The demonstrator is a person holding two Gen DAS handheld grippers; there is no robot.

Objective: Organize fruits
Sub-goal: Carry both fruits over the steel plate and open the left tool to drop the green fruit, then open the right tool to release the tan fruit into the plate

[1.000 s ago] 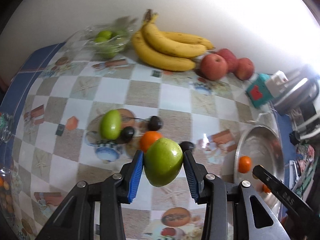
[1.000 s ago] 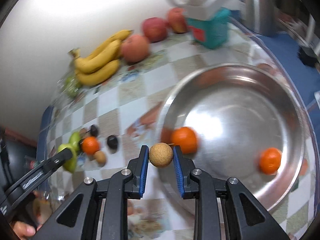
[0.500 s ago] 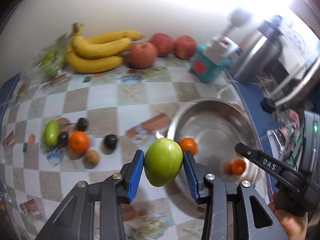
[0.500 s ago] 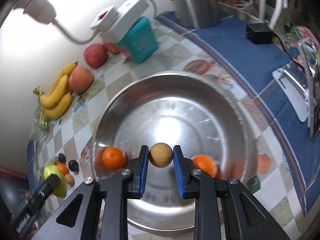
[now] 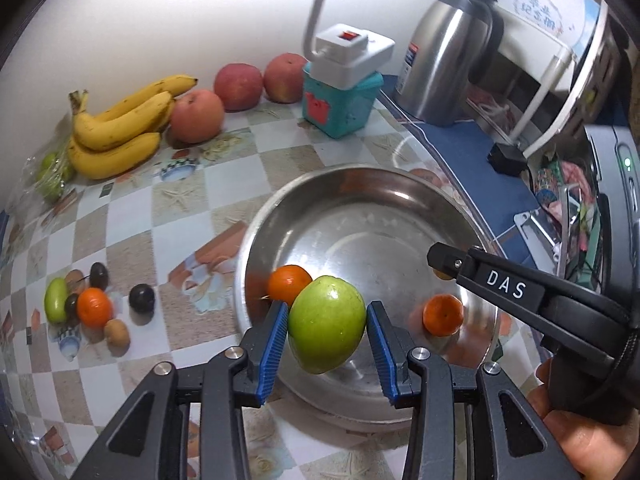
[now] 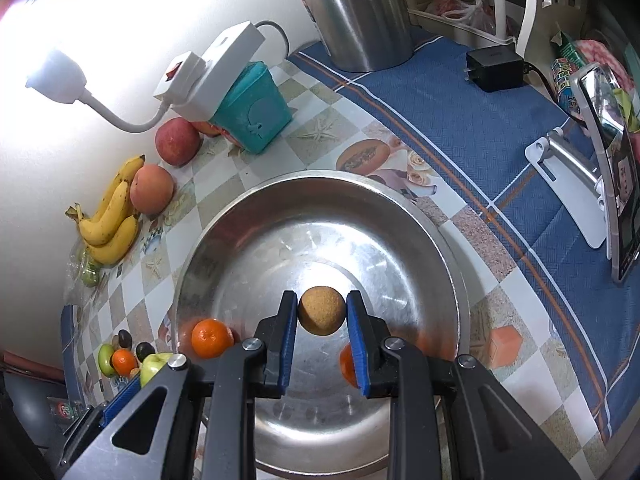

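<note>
Fruit is in both grippers above the wide stainless-steel bowl (image 6: 448, 240) on the checked tablecloth. The left gripper (image 5: 327, 334) has its blue pads clamped on a smooth green mango-shaped fruit (image 5: 327, 324), held over the bowl's near rim. The right gripper (image 6: 322, 318) is closed tight on a small round tan fruit with rough skin (image 6: 321, 310), hanging over the bowl's middle.

Risk, as I judge it: the green fruit sits close to the rim, so a release here could send it off the edge onto the cloth. Both fruits dropped from height would likely bounce on bare steel or knock the oranges about. The two grippers are near each other and could collide.

Counts: two small oranges (image 5: 289, 283) lie in the bowl. On the cloth to the left wait one more orange (image 5: 93, 306), one green fruit (image 5: 56, 300), one small brown fruit (image 5: 117, 333) and three dark plums (image 5: 141, 298). Against the wall sit one bunch of three yellow bananas (image 5: 120, 132) and three red apples (image 5: 197, 116).
</note>
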